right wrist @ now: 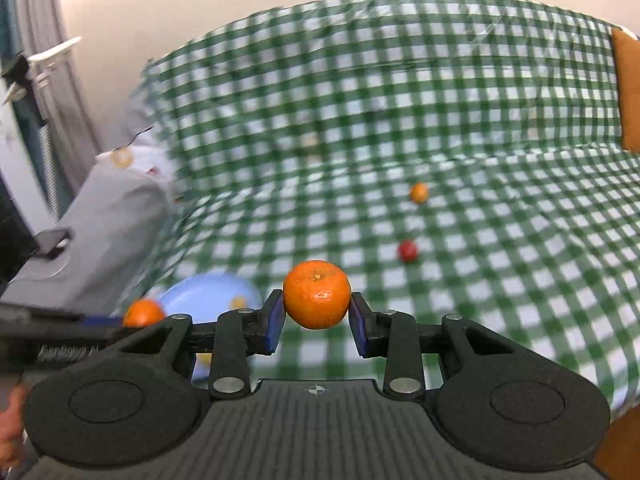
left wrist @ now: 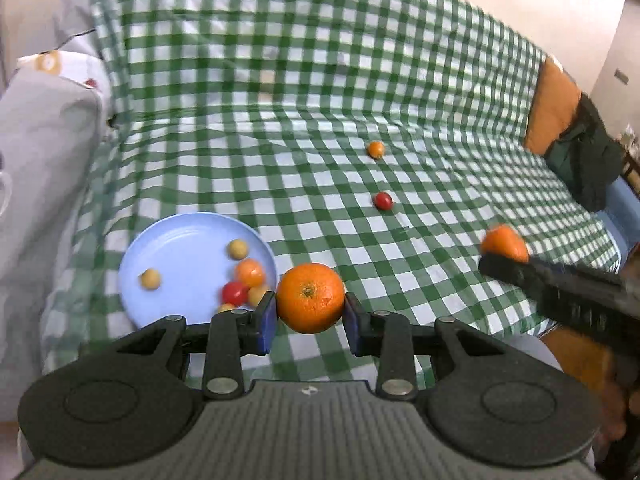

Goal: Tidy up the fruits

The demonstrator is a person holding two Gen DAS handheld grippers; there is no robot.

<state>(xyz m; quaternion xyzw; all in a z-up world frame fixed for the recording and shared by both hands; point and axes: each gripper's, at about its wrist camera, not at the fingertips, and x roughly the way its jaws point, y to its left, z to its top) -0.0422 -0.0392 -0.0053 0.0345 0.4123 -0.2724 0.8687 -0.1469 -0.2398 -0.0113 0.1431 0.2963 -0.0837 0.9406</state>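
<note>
My left gripper [left wrist: 310, 312] is shut on a tangerine [left wrist: 310, 298], held just right of a light blue plate [left wrist: 176, 256] with several small fruits in it. My right gripper [right wrist: 317, 312] is shut on another tangerine [right wrist: 317, 294], above the cloth to the right; it also shows blurred in the left wrist view [left wrist: 505, 243]. A small orange fruit [left wrist: 376, 149] and a red cherry tomato [left wrist: 383, 201] lie loose on the green checked cloth [left wrist: 360, 100] farther back. The plate [right wrist: 208, 294] and the left gripper's tangerine [right wrist: 143, 313] show low left in the right wrist view.
The checked cloth covers a sofa seat and backrest. A grey cushion [left wrist: 44, 152] lies at the left. An orange cushion [left wrist: 554, 106] and a dark bundle of clothing [left wrist: 588, 152] sit at the right end.
</note>
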